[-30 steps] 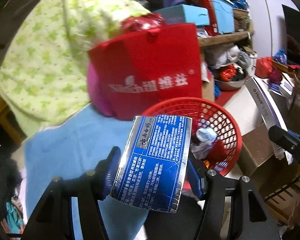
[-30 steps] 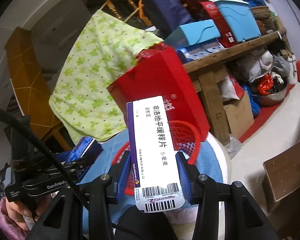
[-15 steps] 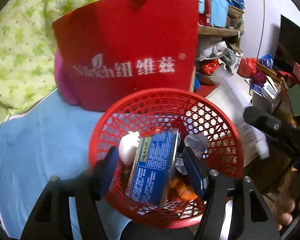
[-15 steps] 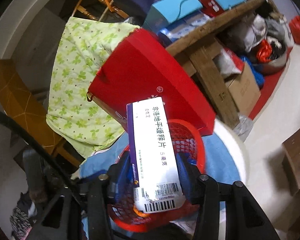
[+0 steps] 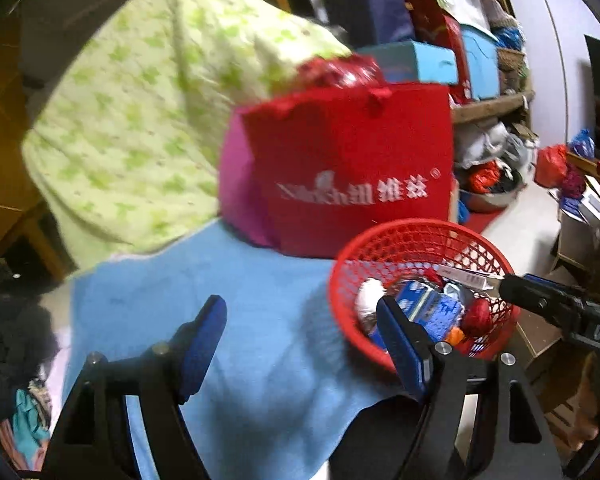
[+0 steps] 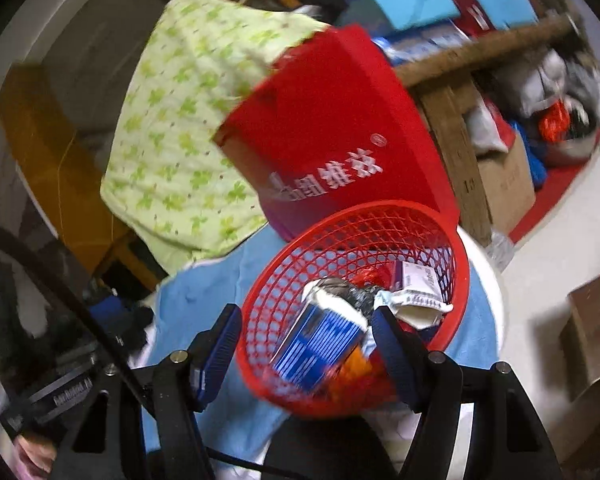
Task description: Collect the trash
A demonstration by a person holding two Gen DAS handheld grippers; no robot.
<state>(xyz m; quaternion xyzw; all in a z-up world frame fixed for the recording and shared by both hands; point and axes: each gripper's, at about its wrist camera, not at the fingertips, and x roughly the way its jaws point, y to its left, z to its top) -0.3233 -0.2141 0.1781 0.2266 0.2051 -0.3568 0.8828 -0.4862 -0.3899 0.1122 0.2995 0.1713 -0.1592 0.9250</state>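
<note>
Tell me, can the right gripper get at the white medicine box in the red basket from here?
Probably yes: the right gripper is open above the red basket, and the white medicine box lies on top, uncovered.

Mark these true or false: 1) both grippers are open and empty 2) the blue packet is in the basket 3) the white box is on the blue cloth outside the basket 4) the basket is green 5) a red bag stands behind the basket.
1) True: the left gripper and right gripper hold nothing, jaws apart.
2) True: the blue packet lies in the basket.
3) False: the white box is inside the basket, not on the blue cloth.
4) False: the basket is red.
5) True: the red bag stands just behind it.
</note>
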